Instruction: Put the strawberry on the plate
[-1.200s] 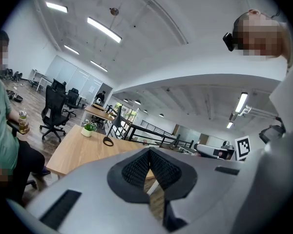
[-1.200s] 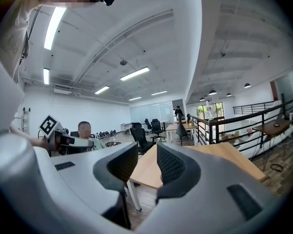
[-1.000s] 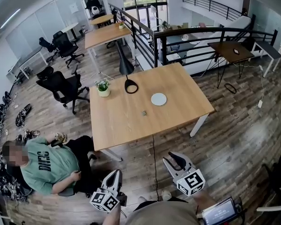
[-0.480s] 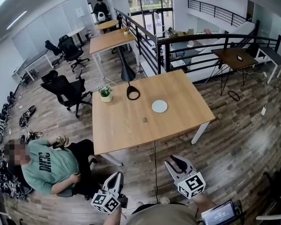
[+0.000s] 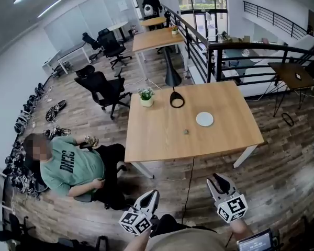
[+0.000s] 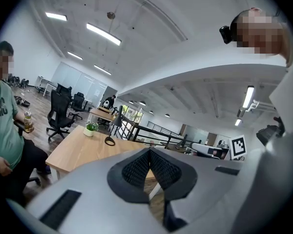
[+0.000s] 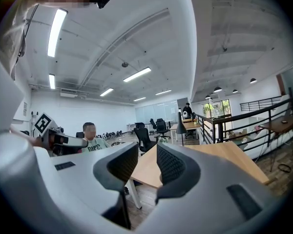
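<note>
A small dark strawberry (image 5: 186,132) lies on the wooden table (image 5: 162,140), just down-left of a round white plate (image 5: 204,119). Both grippers hang low in the head view, well short of the table's near edge and above the floor. My left gripper (image 5: 153,193) has its pads pressed together with nothing in them, and in its own view its jaws (image 6: 149,152) point over the table (image 6: 83,150). My right gripper (image 5: 217,178) is shut too: in its own view its pads (image 7: 147,155) stand a narrow slit apart, with nothing between them.
A black desk lamp (image 5: 175,88) and a potted plant (image 5: 146,96) stand at the table's far edge. A seated person in a green shirt (image 5: 68,163) is at the left. A cable (image 5: 188,182) hangs from the table's near edge. Black railing (image 5: 235,51) runs behind.
The head view has swung to the left, so the table and both grippers sit further right in the frame. Neither gripper's jaws have changed.
</note>
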Action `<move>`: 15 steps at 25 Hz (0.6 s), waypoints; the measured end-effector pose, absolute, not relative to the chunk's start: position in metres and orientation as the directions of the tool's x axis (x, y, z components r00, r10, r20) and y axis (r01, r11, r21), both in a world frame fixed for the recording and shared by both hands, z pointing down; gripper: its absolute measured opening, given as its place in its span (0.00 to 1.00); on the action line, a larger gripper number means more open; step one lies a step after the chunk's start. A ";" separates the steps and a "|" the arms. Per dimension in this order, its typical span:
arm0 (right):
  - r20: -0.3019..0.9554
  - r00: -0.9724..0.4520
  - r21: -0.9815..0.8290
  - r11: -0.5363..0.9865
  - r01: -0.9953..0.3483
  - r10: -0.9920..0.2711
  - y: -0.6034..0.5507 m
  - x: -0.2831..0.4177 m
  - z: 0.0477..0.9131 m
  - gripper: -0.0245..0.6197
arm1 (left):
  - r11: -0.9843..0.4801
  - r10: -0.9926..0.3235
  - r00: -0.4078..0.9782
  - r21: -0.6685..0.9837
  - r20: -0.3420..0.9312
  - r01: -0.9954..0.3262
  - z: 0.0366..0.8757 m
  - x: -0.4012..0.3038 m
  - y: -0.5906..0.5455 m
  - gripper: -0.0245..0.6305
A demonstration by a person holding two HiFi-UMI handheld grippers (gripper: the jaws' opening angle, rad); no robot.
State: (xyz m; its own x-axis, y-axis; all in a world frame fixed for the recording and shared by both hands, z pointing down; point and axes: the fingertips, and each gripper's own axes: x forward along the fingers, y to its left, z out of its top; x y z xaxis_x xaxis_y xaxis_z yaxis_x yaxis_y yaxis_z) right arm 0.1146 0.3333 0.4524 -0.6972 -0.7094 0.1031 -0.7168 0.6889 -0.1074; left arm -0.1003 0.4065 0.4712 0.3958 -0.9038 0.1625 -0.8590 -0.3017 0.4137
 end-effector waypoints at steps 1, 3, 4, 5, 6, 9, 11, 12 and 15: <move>0.106 -0.701 -0.109 0.692 -0.713 -0.706 0.333 0.114 0.452 0.20 | -0.299 -0.904 0.394 0.411 0.167 -0.861 0.470 -0.099 0.409 0.04; 0.106 -0.709 -0.116 0.700 -0.705 -0.697 0.331 0.114 0.452 0.20 | -0.286 -0.907 0.382 0.406 0.177 -0.868 0.470 -0.099 0.412 0.04; 0.105 -0.714 -0.119 0.704 -0.700 -0.692 0.328 0.114 0.454 0.20 | -0.277 -0.910 0.373 0.406 0.180 -0.871 0.471 -0.099 0.411 0.04; 0.105 -0.718 -0.123 0.708 -0.696 -0.688 0.324 0.114 0.456 0.20 | -0.268 -0.913 0.364 0.405 0.181 -0.874 0.471 -0.100 0.408 0.04; 0.106 -0.722 -0.126 0.711 -0.692 -0.684 0.320 0.112 0.457 0.20 | -0.262 -0.916 0.357 0.405 0.182 -0.876 0.471 -0.102 0.405 0.04; 0.114 -0.728 -0.130 0.717 -0.685 -0.676 0.311 0.105 0.460 0.20 | -0.255 -0.918 0.351 0.404 0.183 -0.878 0.472 -0.110 0.394 0.04; 0.119 -0.724 -0.127 0.713 -0.690 -0.679 0.301 0.100 0.460 0.20 | -0.261 -0.915 0.359 0.409 0.184 -0.874 0.475 -0.114 0.380 0.04; 0.124 -0.720 -0.125 0.709 -0.694 -0.683 0.294 0.099 0.461 0.20 | -0.265 -0.912 0.366 0.414 0.185 -0.871 0.478 -0.115 0.370 0.04; 0.142 -0.702 -0.136 0.688 -0.712 -0.698 0.270 0.094 0.464 0.20 | -0.282 -0.901 0.391 0.432 0.187 -0.857 0.479 -0.120 0.339 0.04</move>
